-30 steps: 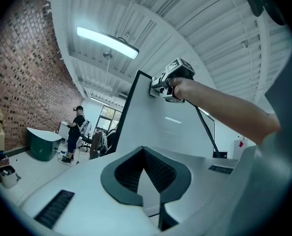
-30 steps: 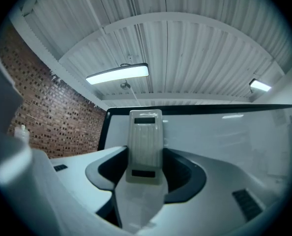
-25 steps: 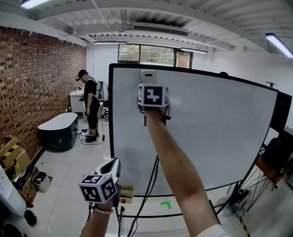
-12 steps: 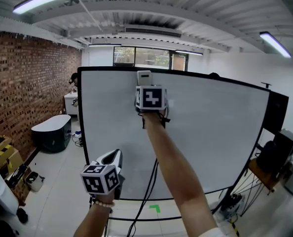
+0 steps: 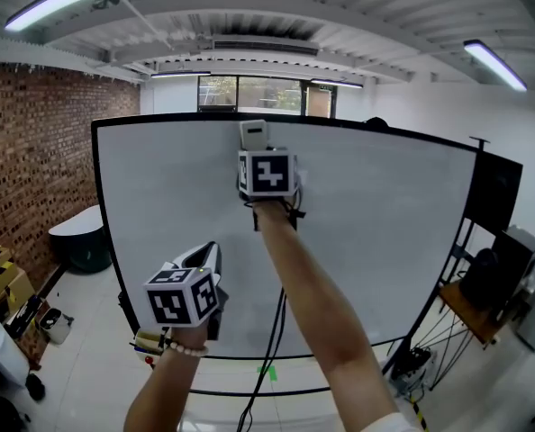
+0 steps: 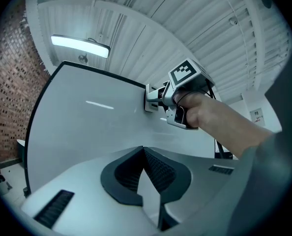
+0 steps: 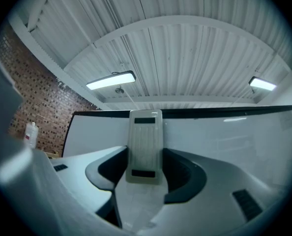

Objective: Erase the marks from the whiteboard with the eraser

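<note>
Left gripper: jaws closed together, nothing between them; low before the whiteboard, contact not discernible.
Eraser: flat against whiteboard, at its top edge.
Right gripper: jaws clamped on eraser's lower half; in head view, jaws hidden behind its cube.
Whiteboard: lower edge partly hidden behind right arm.
</note>
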The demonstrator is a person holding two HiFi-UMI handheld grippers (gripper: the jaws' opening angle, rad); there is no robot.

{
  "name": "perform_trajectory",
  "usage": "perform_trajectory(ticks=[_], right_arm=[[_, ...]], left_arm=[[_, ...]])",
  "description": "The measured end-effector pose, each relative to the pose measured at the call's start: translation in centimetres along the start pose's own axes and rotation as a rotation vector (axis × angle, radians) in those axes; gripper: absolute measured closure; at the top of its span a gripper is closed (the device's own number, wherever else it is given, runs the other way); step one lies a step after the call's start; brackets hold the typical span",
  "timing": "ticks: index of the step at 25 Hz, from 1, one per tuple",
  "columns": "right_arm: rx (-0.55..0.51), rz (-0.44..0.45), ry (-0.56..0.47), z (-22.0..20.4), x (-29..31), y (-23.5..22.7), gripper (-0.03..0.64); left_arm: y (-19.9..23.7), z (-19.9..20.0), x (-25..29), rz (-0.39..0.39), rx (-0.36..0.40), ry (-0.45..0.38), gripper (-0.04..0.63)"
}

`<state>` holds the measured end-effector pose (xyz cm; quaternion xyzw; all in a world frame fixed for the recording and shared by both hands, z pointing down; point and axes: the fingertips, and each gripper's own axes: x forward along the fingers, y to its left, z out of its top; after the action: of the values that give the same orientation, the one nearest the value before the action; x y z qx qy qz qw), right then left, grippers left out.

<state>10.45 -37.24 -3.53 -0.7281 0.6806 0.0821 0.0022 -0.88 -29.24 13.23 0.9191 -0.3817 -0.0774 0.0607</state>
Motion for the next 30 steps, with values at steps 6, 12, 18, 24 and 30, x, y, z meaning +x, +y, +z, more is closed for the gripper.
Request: perform_trajectory(ticks=[6,12,18,24,30], right_arm=[[0.044,-0.013,-0.007,-0.4,-1.8,-6.2,0.367],[0.047,-0.053,0.006,-0.8,-3.0,-11.6,0.367],[0.039,-0.068,0.017,-0.9,-4.0,-15.0,0.367],[0.045,-0.075,0.003,-1.3,-5.6,-20.3,0.367],[0.01,-0.087,-0.011,-1.4,-8.1,-28.2,0.367]], left_arm=[[-3.8,-1.2,2.4,-0.047,-0.012,0.042,0.606],[-6.8,-1.2,4.3,-0.139,-0.009,0.047,0.606],[-9.5,-1.1,5.4,-0.241,-0.028,0.03,0.606],[-13.5,-1.7,8.7,-0.271,-0.02,0.022,0.606],[-20.9,-1.9,12.6,-0.306,-0.014,-0.001,0.606]])
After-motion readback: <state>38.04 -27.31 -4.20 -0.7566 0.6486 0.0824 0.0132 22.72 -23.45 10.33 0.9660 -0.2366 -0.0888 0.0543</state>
